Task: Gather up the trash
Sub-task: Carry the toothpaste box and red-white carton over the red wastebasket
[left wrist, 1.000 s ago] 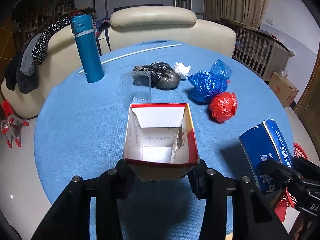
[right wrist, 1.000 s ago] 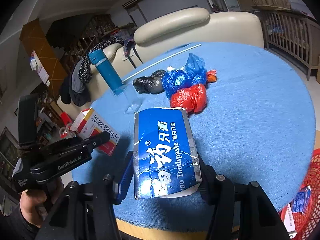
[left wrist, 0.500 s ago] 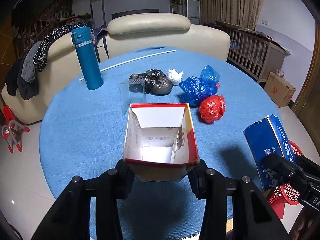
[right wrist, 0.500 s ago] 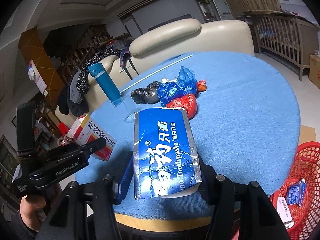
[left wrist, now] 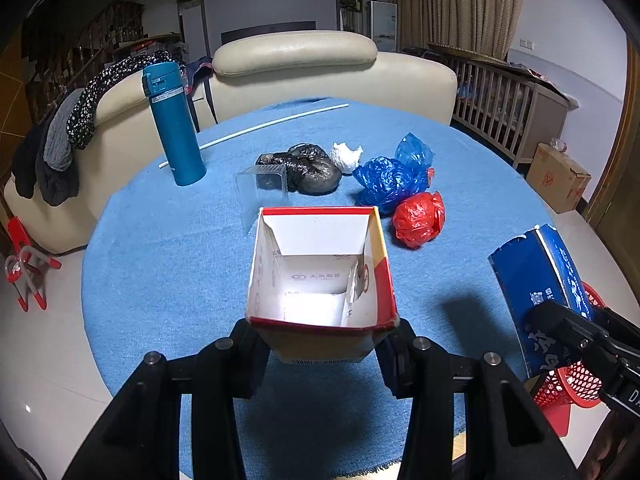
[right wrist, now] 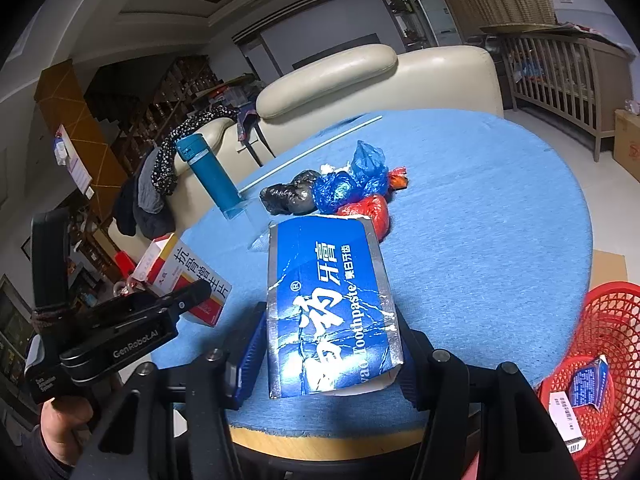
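Toothpaste box clamped in raised right tool.

Flask left of bags on table, basket beside

The left gripper clamps a red-and-white carton, open end facing the camera, above the blue tablecloth. At 12 o'clock lie a black bag and a clear plastic tub; at 1 o'clock, a blue bag and red bag (touching). At 3 o'clock the right gripper clasps a blue toothpaste box. A teal flask stands at 11.
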`<control>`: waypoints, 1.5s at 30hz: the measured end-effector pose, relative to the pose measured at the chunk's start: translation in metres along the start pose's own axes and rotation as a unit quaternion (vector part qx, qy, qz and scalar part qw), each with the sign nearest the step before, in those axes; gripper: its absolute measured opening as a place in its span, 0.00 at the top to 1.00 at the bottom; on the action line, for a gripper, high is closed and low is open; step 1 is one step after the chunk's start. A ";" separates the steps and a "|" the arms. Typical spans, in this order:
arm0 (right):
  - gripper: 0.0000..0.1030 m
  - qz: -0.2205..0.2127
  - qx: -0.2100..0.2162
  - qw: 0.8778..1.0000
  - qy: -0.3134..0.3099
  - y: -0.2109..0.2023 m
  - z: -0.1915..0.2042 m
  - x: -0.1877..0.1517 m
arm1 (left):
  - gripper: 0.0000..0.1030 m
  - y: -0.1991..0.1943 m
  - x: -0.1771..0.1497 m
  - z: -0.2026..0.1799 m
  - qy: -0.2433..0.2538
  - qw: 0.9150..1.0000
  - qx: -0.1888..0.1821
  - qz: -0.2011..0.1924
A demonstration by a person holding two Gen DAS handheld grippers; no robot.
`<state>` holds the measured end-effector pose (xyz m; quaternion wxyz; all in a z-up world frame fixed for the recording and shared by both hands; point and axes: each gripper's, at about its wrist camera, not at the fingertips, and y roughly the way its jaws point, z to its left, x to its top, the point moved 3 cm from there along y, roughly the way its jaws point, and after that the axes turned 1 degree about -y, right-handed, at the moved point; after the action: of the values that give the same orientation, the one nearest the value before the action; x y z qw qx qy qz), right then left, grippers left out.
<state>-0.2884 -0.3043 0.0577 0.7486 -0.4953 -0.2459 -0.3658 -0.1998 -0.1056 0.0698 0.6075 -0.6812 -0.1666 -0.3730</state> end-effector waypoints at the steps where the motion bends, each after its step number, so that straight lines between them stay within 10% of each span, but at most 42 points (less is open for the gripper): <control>1: 0.42 -0.001 -0.001 1.000 0.001 -0.001 0.000 0.000 | 0.54 0.000 0.000 -0.001 0.000 1.000 0.000 -0.001; 45: 0.42 -0.082 -0.084 0.988 0.103 -0.076 -0.098 -0.005 | 0.54 -0.001 0.004 -0.063 0.061 0.998 -0.033 -0.003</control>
<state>-0.3512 -0.4118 0.0590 0.6931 -0.4944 -0.1756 -0.4943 -0.2172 -0.1659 0.0720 0.5926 -0.6763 -0.1186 -0.4212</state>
